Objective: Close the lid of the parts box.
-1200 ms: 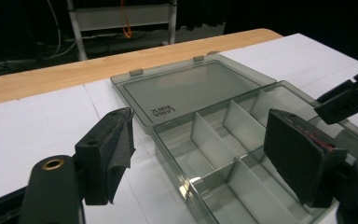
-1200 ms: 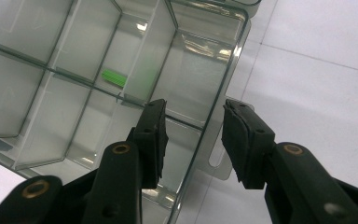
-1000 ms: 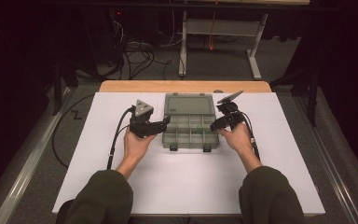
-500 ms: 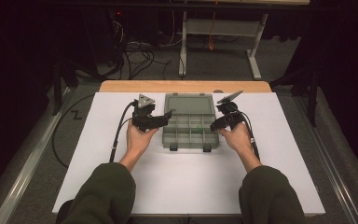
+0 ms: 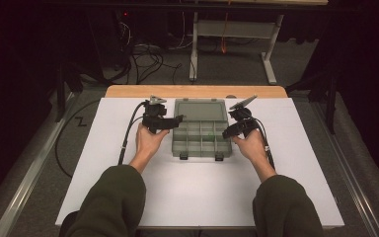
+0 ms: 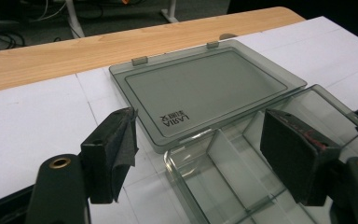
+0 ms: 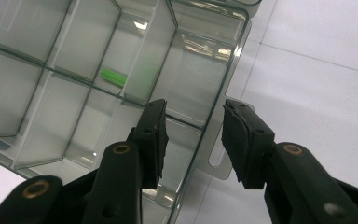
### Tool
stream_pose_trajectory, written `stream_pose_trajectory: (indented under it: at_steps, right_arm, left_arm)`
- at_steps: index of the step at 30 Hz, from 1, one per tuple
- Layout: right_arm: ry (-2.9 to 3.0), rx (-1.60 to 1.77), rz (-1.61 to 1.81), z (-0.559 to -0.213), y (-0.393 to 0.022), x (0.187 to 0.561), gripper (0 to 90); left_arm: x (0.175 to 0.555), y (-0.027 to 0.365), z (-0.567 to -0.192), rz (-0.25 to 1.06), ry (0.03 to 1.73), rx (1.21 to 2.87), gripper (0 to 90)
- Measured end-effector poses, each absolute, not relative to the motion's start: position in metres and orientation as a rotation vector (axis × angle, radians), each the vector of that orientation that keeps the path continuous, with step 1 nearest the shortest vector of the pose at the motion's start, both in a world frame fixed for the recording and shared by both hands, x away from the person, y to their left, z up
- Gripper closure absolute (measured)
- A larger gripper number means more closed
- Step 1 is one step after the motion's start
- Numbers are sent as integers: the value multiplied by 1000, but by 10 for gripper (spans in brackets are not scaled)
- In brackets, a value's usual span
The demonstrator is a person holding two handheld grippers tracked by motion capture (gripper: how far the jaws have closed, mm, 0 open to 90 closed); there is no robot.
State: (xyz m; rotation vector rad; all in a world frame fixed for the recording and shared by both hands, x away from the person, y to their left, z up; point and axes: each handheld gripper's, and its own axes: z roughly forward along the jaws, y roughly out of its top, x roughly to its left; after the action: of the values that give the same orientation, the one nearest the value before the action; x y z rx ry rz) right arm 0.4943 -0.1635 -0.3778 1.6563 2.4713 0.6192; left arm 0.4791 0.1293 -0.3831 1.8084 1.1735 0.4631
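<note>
- The clear plastic organizer box (image 5: 201, 136) lies mid-table on the white mat (image 5: 103, 148), its smoky lid (image 6: 205, 88) flung flat behind it.
- The left gripper (image 5: 170, 122) has just been closing a little; its jaws straddle the box's corner, not yet pressing.
- The right gripper (image 7: 193, 140) gapes half-wide astride the side wall and grips nothing.
- Risk: slick, thin, rigid walls could slip from a squeeze and skate the light box across the smooth mat.
- One small green piece (image 7: 113, 77) could rattle between compartments.
</note>
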Motion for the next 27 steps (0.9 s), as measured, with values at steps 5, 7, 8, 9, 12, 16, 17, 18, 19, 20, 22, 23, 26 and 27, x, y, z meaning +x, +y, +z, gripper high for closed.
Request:
stream_pose_trajectory:
  at_steps: [5,7,8,9,12,16,17,18,19,20,22,23,26,27]
  right_arm:
    - [2470,1651,619,-378,-163,494,618]
    - [2473,1647,613,-378,-163,494,619]
    - [2472,1647,611,-378,-163,494,619]
    - [2472,1647,610,-378,-163,494,619]
    - [2472,1645,611,-378,-163,493,620]
    - [2471,1647,610,-378,-163,493,620]
    - [2471,1646,608,-378,-163,493,620]
    - [2471,1646,608,-378,-162,493,620]
    - [2471,1646,607,-378,-162,493,620]
    - [2471,1646,607,-378,-162,493,620]
    - [2472,1643,607,-378,-162,493,620]
    - [2473,1643,606,-378,-162,493,620]
    - [2472,1643,606,-378,-162,493,620]
    - [2476,1643,602,-377,-162,494,620]
  left_arm:
    - [489,126,-387,448,1205,1863,298]
    - [494,126,-387,421,1230,1873,303]
    - [496,126,-387,413,1238,1874,309]
    - [498,125,-386,402,1247,1885,318]
    - [503,124,-385,381,1270,1904,363]
    - [510,124,-385,357,1306,1913,359]
    - [512,124,-385,354,1311,1920,354]
    - [513,124,-385,348,1319,1924,351]
    - [515,124,-385,342,1326,1927,348]
    - [516,124,-385,332,1335,1928,348]
    - [520,123,-386,313,1350,1934,347]
    - [522,123,-386,296,1366,1930,346]
    - [526,122,-387,276,1399,1932,331]
    - [528,122,-387,273,1404,1940,330]
